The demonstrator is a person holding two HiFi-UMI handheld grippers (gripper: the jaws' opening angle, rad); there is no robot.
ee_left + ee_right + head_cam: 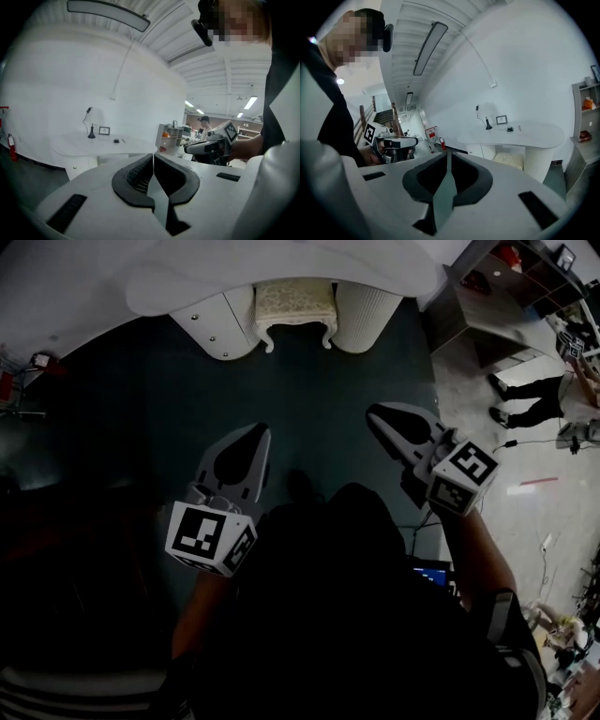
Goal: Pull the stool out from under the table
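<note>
A cream cushioned stool with curved white legs (294, 304) stands tucked under the edge of a white curved desk (187, 277), in the gap between a white rounded drawer cabinet (217, 322) on its left and a white ribbed round pedestal (366, 315) on its right. A stretch of dark teal floor (309, 381) lies between the stool and the person. The left tongs (255, 433) and the right tongs (380, 413) are both closed with nothing between them. They are held out over that floor, well apart from the stool and side by side.

To the right, past the carpet edge, stand a grey open shelf unit (506, 277) and a bystander in black trousers (530, 395).

The head view shows the stool's legs and the two supports flanking it. The right gripper view catches only the cushion under the desk top. The left gripper view shows a white-shaded lamp on a black base (92, 123) and a small dark picture frame (104, 130) beside it on the desk, and a second bystander in a cap (204, 124) far behind.

Count: one stool, one desk, two tongs, one lamp, one frame, two bystanders.
</note>
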